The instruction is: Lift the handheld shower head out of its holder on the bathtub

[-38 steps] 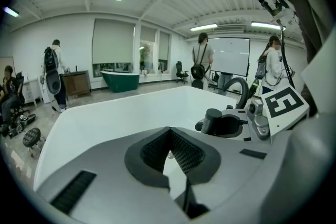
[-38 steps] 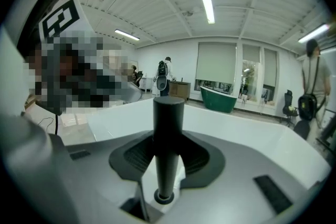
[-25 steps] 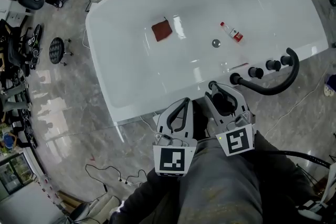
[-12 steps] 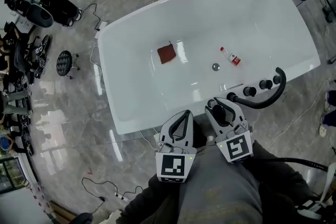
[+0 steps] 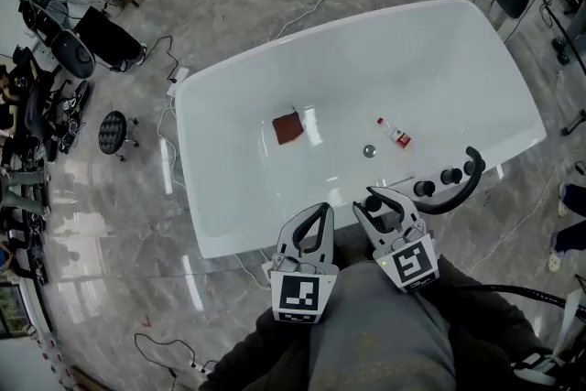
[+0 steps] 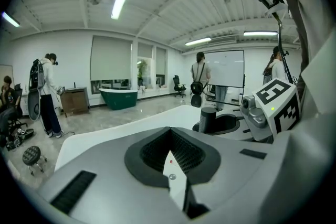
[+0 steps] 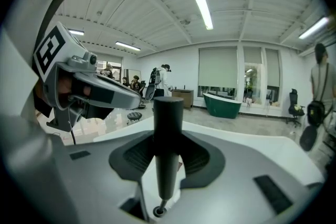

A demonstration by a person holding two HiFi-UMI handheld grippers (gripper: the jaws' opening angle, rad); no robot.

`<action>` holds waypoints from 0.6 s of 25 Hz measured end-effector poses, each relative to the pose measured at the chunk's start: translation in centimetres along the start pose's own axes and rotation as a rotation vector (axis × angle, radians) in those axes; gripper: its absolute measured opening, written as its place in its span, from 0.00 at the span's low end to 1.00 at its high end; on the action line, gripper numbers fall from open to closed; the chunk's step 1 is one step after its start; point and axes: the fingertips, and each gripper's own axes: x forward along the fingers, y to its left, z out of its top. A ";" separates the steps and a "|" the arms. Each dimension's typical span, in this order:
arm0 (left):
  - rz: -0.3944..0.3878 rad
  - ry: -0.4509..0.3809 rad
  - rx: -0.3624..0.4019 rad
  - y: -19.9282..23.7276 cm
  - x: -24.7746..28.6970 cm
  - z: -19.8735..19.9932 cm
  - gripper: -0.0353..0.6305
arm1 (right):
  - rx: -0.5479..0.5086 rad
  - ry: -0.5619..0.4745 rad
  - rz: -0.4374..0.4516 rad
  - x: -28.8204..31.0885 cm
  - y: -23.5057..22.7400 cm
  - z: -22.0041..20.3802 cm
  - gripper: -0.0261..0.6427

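Raised since a second ago: left gripper [image 5: 319, 215] and right gripper [image 5: 377, 208] are being carried up from the near rim of the bathtub [image 5: 211, 215], which is now being seen whole and farther below.

Head view: shower head [image 5: 374, 213] is being held in the right gripper's fingers, above the rim near the black knobs [image 5: 449, 176] and curved spout [image 5: 467, 183]. Its holder is not being made out under the gripper. Red cloth [image 5: 287, 129] and small bottle [image 5: 396, 134] are lying on the tub floor, well apart from both grippers.

Left gripper view: fingers are being kept closed together, nothing between them. This gripper is being judged idle, carried alongside so as not to foul the lift.

Right gripper view: fingers are being kept clamped around the black handle at mid-length, with the hose fitting hanging free at its lower end. The grip is being judged as chosen to draw the handle straight up out of its socket.
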 end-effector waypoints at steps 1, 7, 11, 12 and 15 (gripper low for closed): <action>-0.001 -0.004 0.003 0.0 -0.1 0.2 0.06 | -0.001 -0.003 0.007 0.0 0.2 0.1 0.25; 0.000 -0.007 0.012 0.4 0.2 1.5 0.06 | 0.018 -0.018 0.019 0.6 -0.5 1.7 0.25; 0.003 -0.014 0.017 0.1 -0.4 1.1 0.06 | 0.017 -0.033 0.024 0.4 0.2 1.8 0.25; 0.003 -0.016 0.019 -0.1 -0.6 0.9 0.06 | 0.016 -0.038 0.025 0.3 0.4 1.7 0.25; 0.003 -0.024 0.027 -0.1 -0.9 0.9 0.06 | 0.019 -0.050 0.024 0.1 0.7 2.1 0.25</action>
